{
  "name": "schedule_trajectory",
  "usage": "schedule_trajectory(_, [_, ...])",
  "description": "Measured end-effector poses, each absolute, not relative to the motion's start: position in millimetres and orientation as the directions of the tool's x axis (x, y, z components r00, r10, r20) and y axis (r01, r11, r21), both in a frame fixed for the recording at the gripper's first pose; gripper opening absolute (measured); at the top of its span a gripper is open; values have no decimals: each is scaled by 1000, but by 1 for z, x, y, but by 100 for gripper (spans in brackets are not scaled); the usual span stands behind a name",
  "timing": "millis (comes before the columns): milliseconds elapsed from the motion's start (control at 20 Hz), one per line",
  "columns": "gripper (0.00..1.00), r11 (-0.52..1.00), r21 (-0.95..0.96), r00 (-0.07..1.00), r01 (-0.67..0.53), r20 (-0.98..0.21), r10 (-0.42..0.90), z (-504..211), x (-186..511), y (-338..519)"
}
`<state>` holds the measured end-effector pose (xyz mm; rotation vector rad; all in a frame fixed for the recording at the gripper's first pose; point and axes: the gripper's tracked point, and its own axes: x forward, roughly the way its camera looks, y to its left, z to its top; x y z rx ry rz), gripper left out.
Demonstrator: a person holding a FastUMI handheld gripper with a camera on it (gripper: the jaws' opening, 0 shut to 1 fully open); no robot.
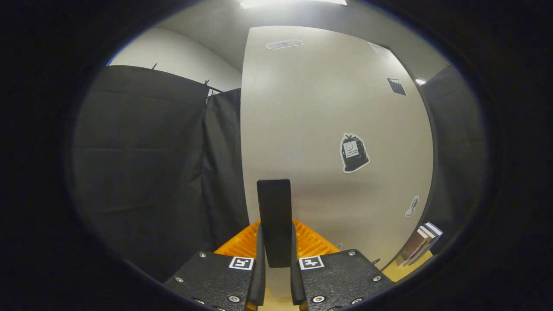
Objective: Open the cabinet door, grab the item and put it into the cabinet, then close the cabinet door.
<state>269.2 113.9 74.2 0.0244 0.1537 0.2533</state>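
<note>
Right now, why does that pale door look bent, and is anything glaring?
Gripper view: the fisheye lens bows the cabinet door, curving its edges; a ceiling light above it blows out to white; the door has a soft sheen; the gripper has its jaws pressed on a dark flat item, sharp.

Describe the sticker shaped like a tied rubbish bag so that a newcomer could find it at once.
Start at the big pale cabinet door ahead of the gripper, which is shut on a dark flat item. The bag sticker sits mid-door, the largest and darkest of several, with a white outline.
</note>
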Motion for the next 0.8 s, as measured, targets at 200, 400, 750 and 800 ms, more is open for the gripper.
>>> schedule_trajectory(200, [24, 959, 47, 947, -279, -155, 283, 78, 253, 107])
schedule_trajectory(400, [24, 954, 48, 940, -296, -159, 300, 80, 241, 99])
schedule_trajectory(750, [24, 958, 40, 946, -284, -150, 287, 85, 218, 81])
schedule_trajectory(800, [23, 960, 40, 948, -278, -149, 281, 86, 216, 77])
